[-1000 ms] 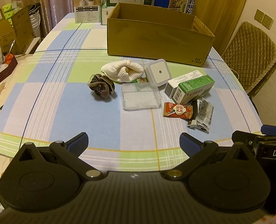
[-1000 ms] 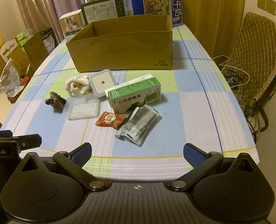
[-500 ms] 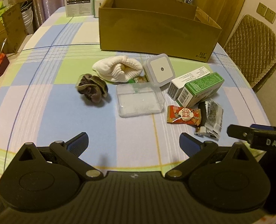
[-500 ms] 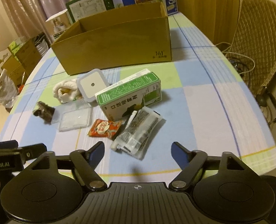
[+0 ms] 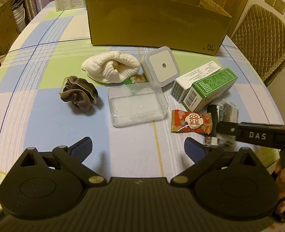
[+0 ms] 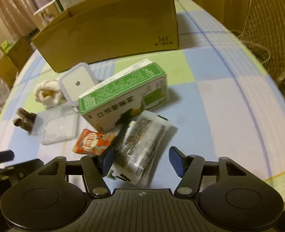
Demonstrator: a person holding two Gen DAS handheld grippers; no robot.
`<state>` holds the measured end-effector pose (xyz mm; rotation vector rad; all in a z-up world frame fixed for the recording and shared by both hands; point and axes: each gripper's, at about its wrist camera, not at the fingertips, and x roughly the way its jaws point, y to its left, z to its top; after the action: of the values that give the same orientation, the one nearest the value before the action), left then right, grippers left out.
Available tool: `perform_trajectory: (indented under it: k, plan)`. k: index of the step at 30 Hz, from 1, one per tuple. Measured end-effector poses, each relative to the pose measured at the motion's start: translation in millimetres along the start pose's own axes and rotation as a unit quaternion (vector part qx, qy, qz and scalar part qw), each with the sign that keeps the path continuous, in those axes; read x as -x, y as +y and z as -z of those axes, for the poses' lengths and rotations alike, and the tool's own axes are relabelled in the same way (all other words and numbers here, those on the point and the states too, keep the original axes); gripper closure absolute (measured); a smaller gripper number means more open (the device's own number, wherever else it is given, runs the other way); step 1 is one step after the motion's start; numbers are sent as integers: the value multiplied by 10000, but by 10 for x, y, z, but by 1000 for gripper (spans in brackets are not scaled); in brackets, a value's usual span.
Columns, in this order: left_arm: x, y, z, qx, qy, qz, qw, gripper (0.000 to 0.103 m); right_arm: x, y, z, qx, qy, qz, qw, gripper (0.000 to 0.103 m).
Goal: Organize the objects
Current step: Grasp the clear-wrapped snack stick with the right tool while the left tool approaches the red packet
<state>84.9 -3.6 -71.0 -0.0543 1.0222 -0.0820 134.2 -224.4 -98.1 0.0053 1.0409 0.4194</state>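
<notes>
Right gripper (image 6: 140, 161) low over clear printed packet (image 6: 142, 145) on counter (image 6: 229, 106).
Fingers spread either side of packet, near green box (image 6: 123, 96); left gripper (image 5: 138, 147) spread, empty, nearside of clear case (image 5: 136, 104).

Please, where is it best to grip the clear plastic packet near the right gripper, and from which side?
Probably across its narrow width at the near end, coming from above. The clear plastic packet lies flat and long, already between the open right gripper's fingers; its far end touches the green box.
</notes>
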Motion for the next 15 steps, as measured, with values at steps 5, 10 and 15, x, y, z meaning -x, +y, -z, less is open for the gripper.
perform_trajectory:
  k: [5,10,15]
  plan:
    - [-47,-65,14,-63,69,58,9999,3,77,-169,11,-89,-48,208,9997,44]
    - [-102,-186,33,-283,40,145,9995,3,16,-216,39,82,17,98,9999,45]
    - [-178,-316,55,-708,-97,288,9970,16,-11,-192,35,657,16,62,9978,63]
